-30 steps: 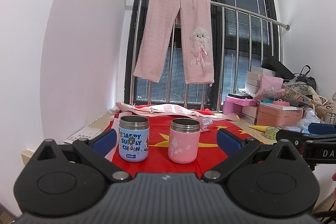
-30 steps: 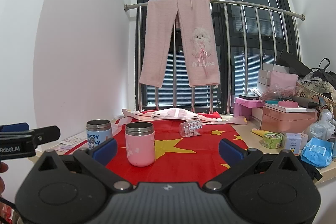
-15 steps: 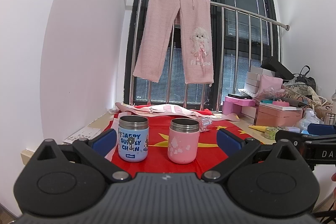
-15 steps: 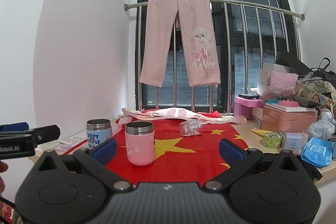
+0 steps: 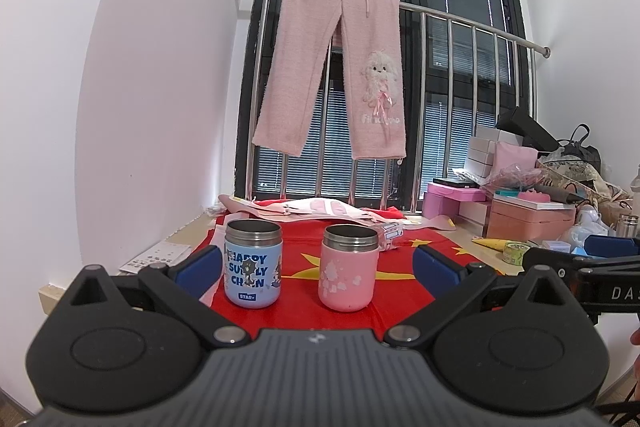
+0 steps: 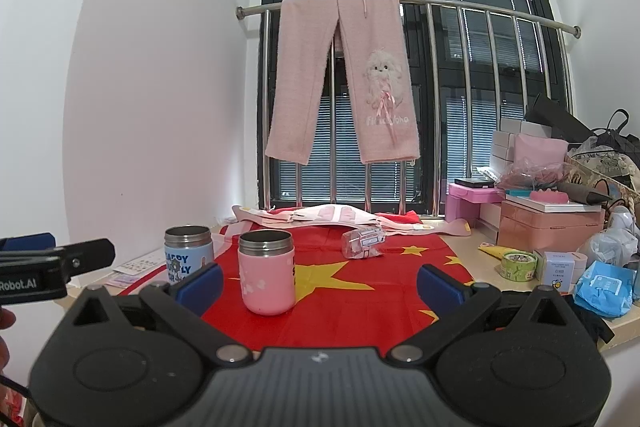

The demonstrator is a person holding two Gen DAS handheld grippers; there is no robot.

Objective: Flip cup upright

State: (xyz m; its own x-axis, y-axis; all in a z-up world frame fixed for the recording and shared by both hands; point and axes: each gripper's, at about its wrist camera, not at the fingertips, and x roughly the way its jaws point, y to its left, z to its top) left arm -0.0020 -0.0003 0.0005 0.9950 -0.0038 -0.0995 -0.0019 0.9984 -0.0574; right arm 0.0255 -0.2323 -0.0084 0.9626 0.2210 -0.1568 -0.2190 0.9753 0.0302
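A blue cup (image 5: 253, 264) with lettering and a pink cup (image 5: 349, 268) stand upright side by side on a red flag cloth (image 5: 400, 259), steel rims up. Both also show in the right wrist view, the blue cup (image 6: 187, 251) left of the pink cup (image 6: 267, 273). A clear glass cup (image 6: 363, 243) lies on its side farther back on the cloth. My left gripper (image 5: 318, 267) is open and empty, short of the two cups. My right gripper (image 6: 320, 279) is open and empty, with the pink cup between its fingers' lines but farther off.
Pink boxes (image 6: 548, 223), a tape roll (image 6: 518, 265), a blue packet (image 6: 604, 287) and other clutter crowd the table's right side. Pink trousers (image 6: 344, 79) hang on a steel rail before the window. A white wall (image 5: 120, 107) stands at the left.
Both grippers have barely moved; the views are almost the same. The cups have not moved.
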